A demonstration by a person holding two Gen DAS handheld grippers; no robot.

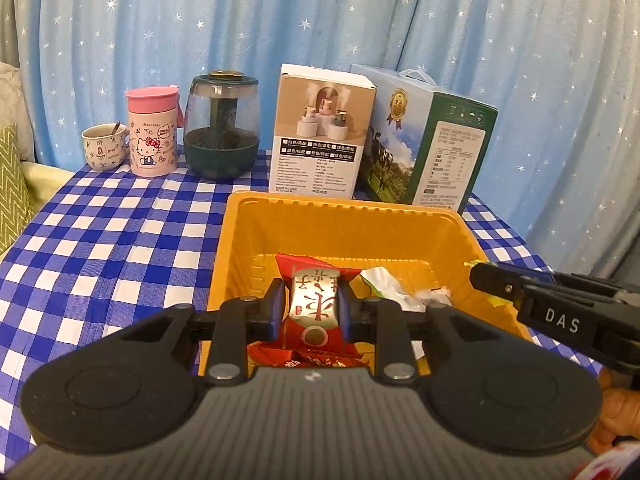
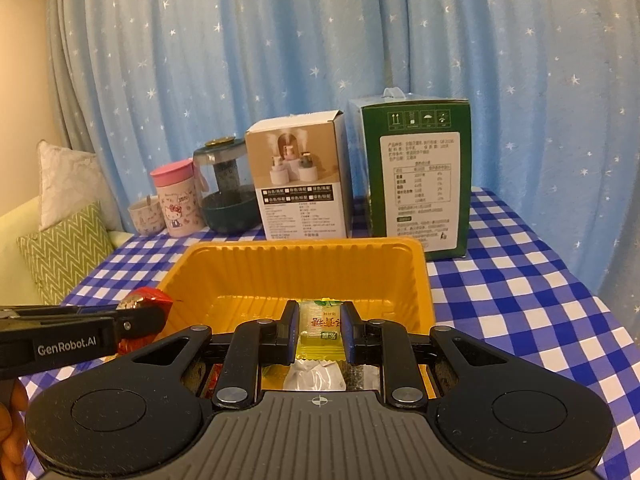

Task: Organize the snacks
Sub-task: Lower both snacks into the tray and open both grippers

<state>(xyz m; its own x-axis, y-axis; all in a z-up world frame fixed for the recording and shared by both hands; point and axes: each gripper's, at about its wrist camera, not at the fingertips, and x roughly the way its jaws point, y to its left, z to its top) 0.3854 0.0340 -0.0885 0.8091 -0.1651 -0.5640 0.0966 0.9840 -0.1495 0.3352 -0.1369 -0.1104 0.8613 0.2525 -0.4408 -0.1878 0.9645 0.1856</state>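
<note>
My left tongs and their red snack packet hide the wrappers heaped in the yellow tray, while print on both boxes stays too small to read.

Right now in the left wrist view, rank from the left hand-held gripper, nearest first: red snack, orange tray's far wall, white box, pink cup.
1. Red snack: clamped in the left hand-held gripper.
2. Orange tray's far wall: just ahead.
3. White box: behind the tray.
4. Pink cup: far back left.
</note>
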